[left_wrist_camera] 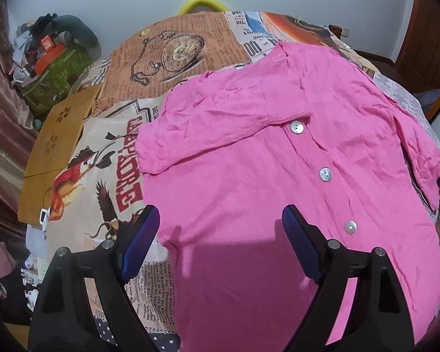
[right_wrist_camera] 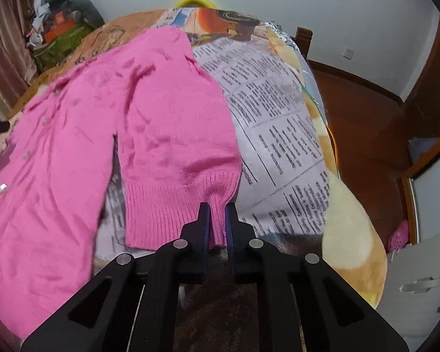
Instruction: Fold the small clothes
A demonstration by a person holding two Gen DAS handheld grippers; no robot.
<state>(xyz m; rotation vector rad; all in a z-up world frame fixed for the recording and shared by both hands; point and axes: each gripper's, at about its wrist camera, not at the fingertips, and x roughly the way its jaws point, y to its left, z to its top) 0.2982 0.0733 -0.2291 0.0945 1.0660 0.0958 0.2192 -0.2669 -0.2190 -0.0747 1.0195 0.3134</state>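
A pink buttoned cardigan (left_wrist_camera: 249,152) lies spread on a bed covered with a printed newspaper-pattern blanket (left_wrist_camera: 161,67). One sleeve is folded across its chest above the top button. My left gripper (left_wrist_camera: 220,220) hovers open over the cardigan's lower body, nothing between its blue pads. In the right wrist view the other sleeve (right_wrist_camera: 176,135) stretches toward me, and my right gripper (right_wrist_camera: 218,214) is shut on the ribbed cuff (right_wrist_camera: 217,220), a pinch of knit held between its fingers.
A brown cardboard piece (left_wrist_camera: 58,146) lies on the bed's left side, with a cluttered green box (left_wrist_camera: 55,73) beyond it. To the right the bed edge drops to a wooden floor (right_wrist_camera: 366,135); a white drawer unit (right_wrist_camera: 419,287) stands near.
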